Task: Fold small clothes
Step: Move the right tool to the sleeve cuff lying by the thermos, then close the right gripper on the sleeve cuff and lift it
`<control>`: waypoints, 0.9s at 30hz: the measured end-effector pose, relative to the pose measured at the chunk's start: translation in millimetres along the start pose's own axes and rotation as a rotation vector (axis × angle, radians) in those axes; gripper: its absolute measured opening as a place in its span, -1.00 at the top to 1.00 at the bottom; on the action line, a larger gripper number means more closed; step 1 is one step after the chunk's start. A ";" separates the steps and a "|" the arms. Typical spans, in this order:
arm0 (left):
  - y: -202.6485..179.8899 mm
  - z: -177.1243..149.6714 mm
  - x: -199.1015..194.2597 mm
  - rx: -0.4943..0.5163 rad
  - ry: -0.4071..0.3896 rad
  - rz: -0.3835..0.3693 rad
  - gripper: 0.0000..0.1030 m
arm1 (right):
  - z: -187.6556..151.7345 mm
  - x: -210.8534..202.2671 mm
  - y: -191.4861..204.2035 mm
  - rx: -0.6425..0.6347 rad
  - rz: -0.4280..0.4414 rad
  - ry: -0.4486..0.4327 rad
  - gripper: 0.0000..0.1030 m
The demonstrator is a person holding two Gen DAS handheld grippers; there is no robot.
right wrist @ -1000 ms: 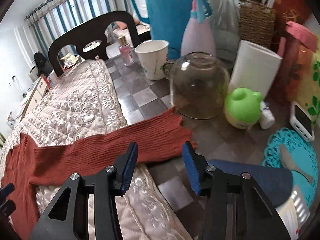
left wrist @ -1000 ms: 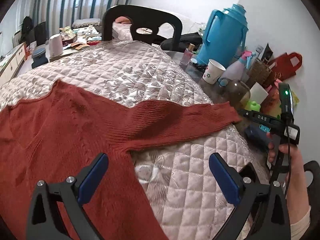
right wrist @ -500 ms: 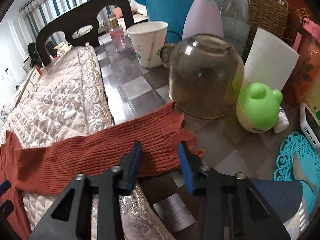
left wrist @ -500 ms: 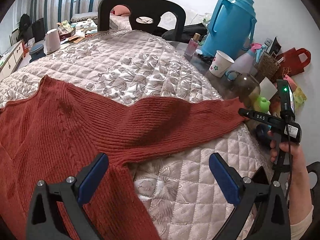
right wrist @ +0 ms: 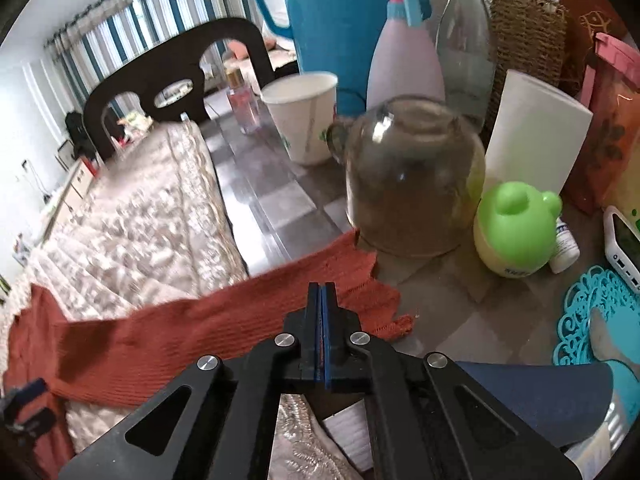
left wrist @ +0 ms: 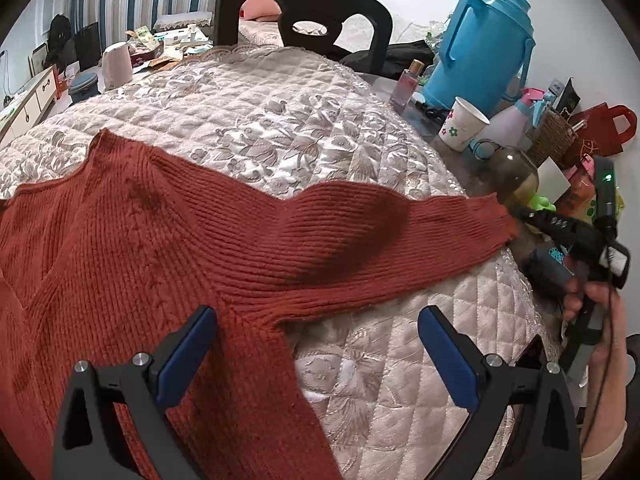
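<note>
A rust-red knitted sweater (left wrist: pixel 132 248) lies flat on a quilted cream cover (left wrist: pixel 280 120). Its right sleeve (left wrist: pixel 380 236) stretches to the right, with the cuff past the cover's edge. My left gripper (left wrist: pixel 316 356) is open and empty, hovering over the sweater's armpit. In the right wrist view, my right gripper (right wrist: pixel 321 292) is shut on the sleeve cuff (right wrist: pixel 360 284) and holds it just above the grey tiled tabletop (right wrist: pixel 280 200). The right gripper also shows in the left wrist view (left wrist: pixel 520 212) at the cuff.
Close behind the cuff stand a glass jar (right wrist: pixel 412 176), a green-lidded pot (right wrist: pixel 516 232), a paper cup (right wrist: pixel 304 116), a spray bottle (right wrist: pixel 404 56), a blue thermos (left wrist: pixel 480 48) and a wicker basket (right wrist: pixel 528 44). A black chair (left wrist: pixel 304 8) stands at the far side.
My right gripper has moved forward onto the sleeve cuff and its jaws have closed on it. The left gripper has stayed open and moved closer over the sweater.
</note>
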State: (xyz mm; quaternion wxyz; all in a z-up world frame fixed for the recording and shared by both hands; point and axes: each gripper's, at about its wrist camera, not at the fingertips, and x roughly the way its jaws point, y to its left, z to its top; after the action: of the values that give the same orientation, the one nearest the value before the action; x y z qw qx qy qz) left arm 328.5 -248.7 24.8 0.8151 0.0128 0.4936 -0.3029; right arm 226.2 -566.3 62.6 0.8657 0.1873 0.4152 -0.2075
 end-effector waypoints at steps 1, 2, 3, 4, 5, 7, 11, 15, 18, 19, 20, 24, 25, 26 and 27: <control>1.1 -0.3 0.6 -0.004 0.004 -0.004 -0.97 | 1.5 -1.2 -0.3 -0.011 0.001 0.008 1.00; 1.4 -0.8 1.3 -0.008 0.008 -0.004 -0.97 | 3.0 -0.6 0.6 -0.030 -0.017 0.016 1.00; 1.2 -1.4 1.6 -0.007 0.009 -0.005 -0.97 | 3.4 0.6 1.1 -0.052 -0.046 0.026 0.98; 0.6 -1.8 1.8 -0.001 0.009 -0.007 -0.97 | 3.0 2.0 1.3 -0.068 -0.072 0.032 0.91; -0.1 -2.4 1.9 0.002 0.009 -0.006 -0.97 | 3.1 3.3 1.7 -0.071 -0.086 0.032 0.62; -1.5 -3.3 2.6 0.008 0.012 -0.008 -0.97 | 1.4 5.4 -2.3 -0.059 -0.088 0.038 0.03; -3.3 -4.4 5.3 0.013 0.016 0.004 -0.97 | -1.5 11.4 -6.5 -0.041 -0.127 0.051 -0.12; -4.2 -4.2 6.9 0.016 0.021 0.013 -0.97 | -3.2 22.8 -6.6 -0.032 -0.117 0.097 -0.12; -5.2 -4.0 8.3 0.026 0.027 0.021 -0.97 | -4.7 24.9 -8.1 -0.009 -0.112 0.086 -0.05; -5.3 -3.8 8.4 0.029 0.028 0.022 -0.97 | -5.9 24.0 -8.7 0.002 -0.120 0.078 0.00; -5.1 -3.8 8.4 0.027 0.027 0.021 -0.97 | -6.8 23.0 -9.1 0.004 -0.125 0.073 0.14; -3.5 -3.3 9.0 0.021 0.030 0.027 -0.97 | -6.1 23.3 -12.3 0.031 -0.110 0.070 0.59; -3.0 -3.5 8.9 0.018 0.030 0.026 -0.97 | -4.6 23.4 -14.4 0.045 -0.105 0.072 0.67; -2.7 -3.4 9.0 0.016 0.032 0.026 -0.97 | -4.0 22.7 -18.4 0.060 -0.094 0.074 0.77; -2.5 -3.2 9.6 0.016 0.038 0.028 -0.97 | -3.8 22.5 -20.1 0.067 -0.085 0.076 0.79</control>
State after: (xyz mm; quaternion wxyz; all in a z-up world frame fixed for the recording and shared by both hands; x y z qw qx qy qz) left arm 327.8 -254.4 16.0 0.8097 0.0318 0.5063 -0.2949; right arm 226.2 -585.9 39.4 0.8331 0.2061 0.4480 -0.2505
